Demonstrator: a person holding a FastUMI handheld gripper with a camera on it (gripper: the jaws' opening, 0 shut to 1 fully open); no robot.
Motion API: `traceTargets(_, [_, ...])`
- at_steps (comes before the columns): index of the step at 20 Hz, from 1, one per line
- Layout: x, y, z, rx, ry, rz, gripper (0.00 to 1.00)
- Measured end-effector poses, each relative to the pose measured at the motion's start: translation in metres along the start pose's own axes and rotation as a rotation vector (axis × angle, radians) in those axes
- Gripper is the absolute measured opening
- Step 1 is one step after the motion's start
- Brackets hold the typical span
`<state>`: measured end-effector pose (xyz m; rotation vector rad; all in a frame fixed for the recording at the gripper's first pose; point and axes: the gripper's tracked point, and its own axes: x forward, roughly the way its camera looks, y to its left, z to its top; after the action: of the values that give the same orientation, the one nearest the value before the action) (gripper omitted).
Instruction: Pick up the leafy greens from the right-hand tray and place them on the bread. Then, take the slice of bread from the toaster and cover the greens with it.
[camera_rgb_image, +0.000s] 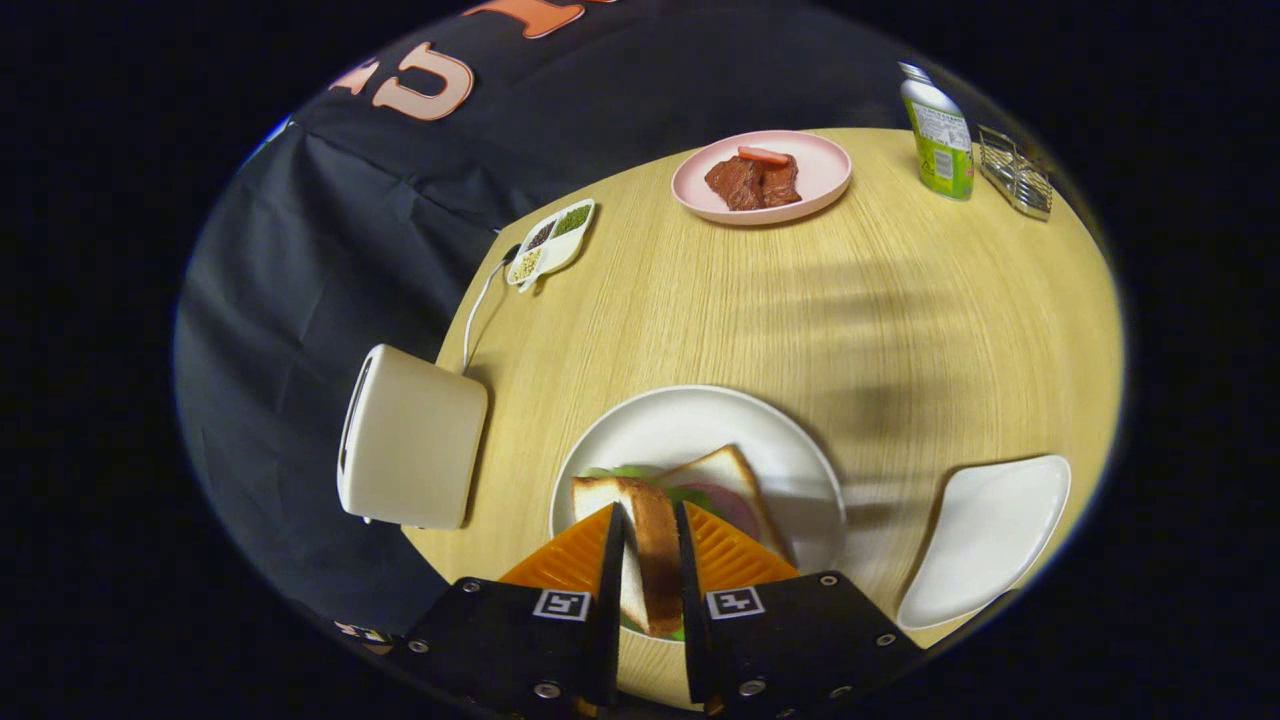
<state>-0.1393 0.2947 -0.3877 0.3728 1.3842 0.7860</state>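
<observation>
Both fingers of the gripper (648, 560) press a slice of bread (648, 545) held on edge between them, jaws narrow, above the white plate (700, 420). Under it lie the bread base (728, 478) and leafy greens (630, 472). A toaster (410, 450) stands just left of the plate, an empty tray (990, 535) right; bare worktop (800, 300) stretches beyond.

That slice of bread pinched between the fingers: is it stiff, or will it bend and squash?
The bread slice stands on edge between the fingers, so it seems fairly stiff, perhaps toasted. Probably light. Its soft crumb may dent if squeezed harder.
</observation>
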Motion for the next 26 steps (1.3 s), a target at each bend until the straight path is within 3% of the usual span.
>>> traceTargets(2, [0.001,-0.004,0.000,-0.034,-0.002,-0.017,0.30])
traceTargets(7, [-0.004,-0.023,0.013,-0.118,-0.046,-0.109,0.49])
traceTargets(10, [-0.014,-0.027,0.024,-0.127,-0.081,-0.126,0.63])
traceTargets(13, [-0.035,-0.029,0.043,-0.144,-0.163,-0.146,0.71])
traceTargets(18, [-0.093,-0.006,0.085,-0.241,-0.350,-0.166,0.74])
traceTargets(21, [-0.132,0.013,0.105,-0.298,-0.450,-0.177,0.83])
traceTargets(26, [-0.198,0.048,0.139,-0.388,-0.636,-0.206,0.84])
